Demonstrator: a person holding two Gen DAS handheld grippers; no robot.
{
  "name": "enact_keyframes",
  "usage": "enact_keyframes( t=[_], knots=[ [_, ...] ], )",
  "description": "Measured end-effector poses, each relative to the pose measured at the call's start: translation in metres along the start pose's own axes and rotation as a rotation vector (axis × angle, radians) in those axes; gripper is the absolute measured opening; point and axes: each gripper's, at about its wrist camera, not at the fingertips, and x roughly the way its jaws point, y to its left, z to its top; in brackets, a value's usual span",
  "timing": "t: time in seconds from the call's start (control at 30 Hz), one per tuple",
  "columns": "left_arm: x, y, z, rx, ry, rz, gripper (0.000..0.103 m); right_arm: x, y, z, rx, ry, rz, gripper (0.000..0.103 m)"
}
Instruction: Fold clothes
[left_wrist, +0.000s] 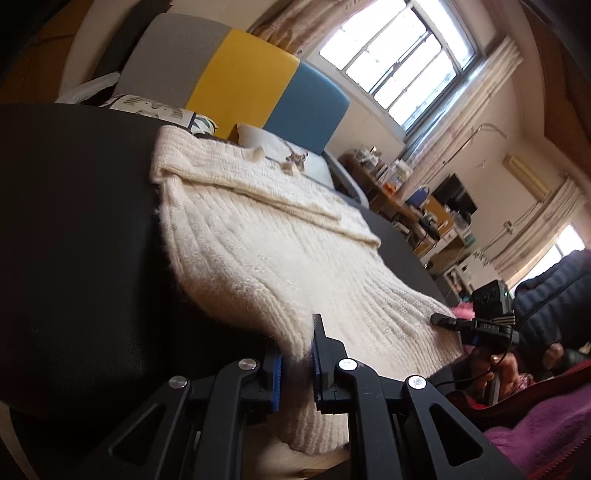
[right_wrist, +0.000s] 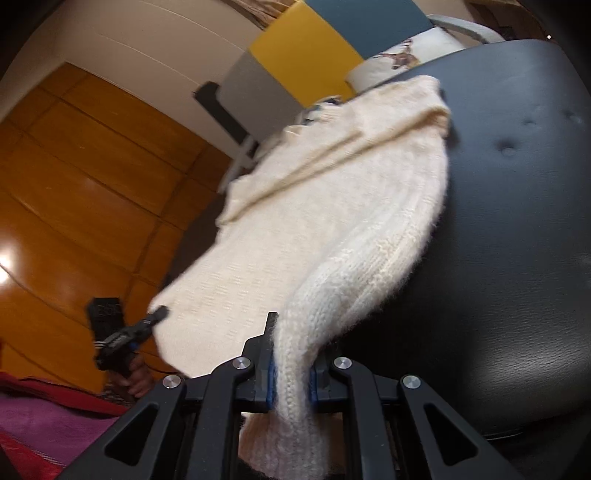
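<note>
Cream knit sweater (left_wrist: 266, 236) lay spread over black padded surface (left_wrist: 74, 240), near hem pinched at one corner between left gripper (left_wrist: 297, 365) pads and at the other clamped by right gripper (right_wrist: 290, 365), pillow (left_wrist: 284, 155) beyond.

Black padded surface (left_wrist: 74, 229) under cream sweater (left_wrist: 266, 243)

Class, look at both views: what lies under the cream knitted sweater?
The cream knitted sweater lies on a black padded surface, which shows all around it. The part directly beneath the sweater is covered, so anything there cannot be seen.
</note>
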Motion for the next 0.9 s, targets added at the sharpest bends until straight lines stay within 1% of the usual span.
enact_keyframes(
  t=[0.03,0.13,0.23,0.37,0.5,0.6,0.7,0.8,0.9],
  knots=[
    [-0.003,-0.001,-0.001,-0.007,-0.003,-0.010,0.012,-0.003,0.005,0.000,-0.013,0.000,0.018,0.011],
    [-0.013,-0.007,-0.004,-0.023,-0.002,-0.046,0.012,-0.011,0.014,-0.005,-0.041,0.009,0.033,0.011],
    [-0.023,-0.017,-0.003,-0.015,0.002,-0.088,0.012,-0.019,0.017,-0.007,-0.038,0.004,0.055,0.011],
    [-0.037,-0.030,-0.003,-0.017,0.018,-0.156,0.012,-0.039,0.022,-0.012,-0.023,-0.016,0.104,0.011],
    [-0.048,-0.040,0.008,-0.028,-0.006,-0.210,0.012,-0.061,0.030,-0.006,-0.016,-0.052,0.152,0.011],
    [-0.055,-0.046,0.020,-0.033,-0.032,-0.243,0.012,-0.071,0.041,0.014,-0.034,-0.095,0.195,0.011],
    [-0.056,-0.045,0.046,-0.047,-0.073,-0.274,0.012,-0.072,0.045,0.046,-0.047,-0.145,0.238,0.011],
    [-0.042,-0.035,0.079,-0.068,-0.116,-0.257,0.012,-0.059,0.039,0.086,-0.014,-0.191,0.264,0.011],
    [-0.021,-0.018,0.105,-0.099,-0.136,-0.212,0.012,-0.035,0.015,0.115,0.053,-0.190,0.235,0.011]
  ],
)
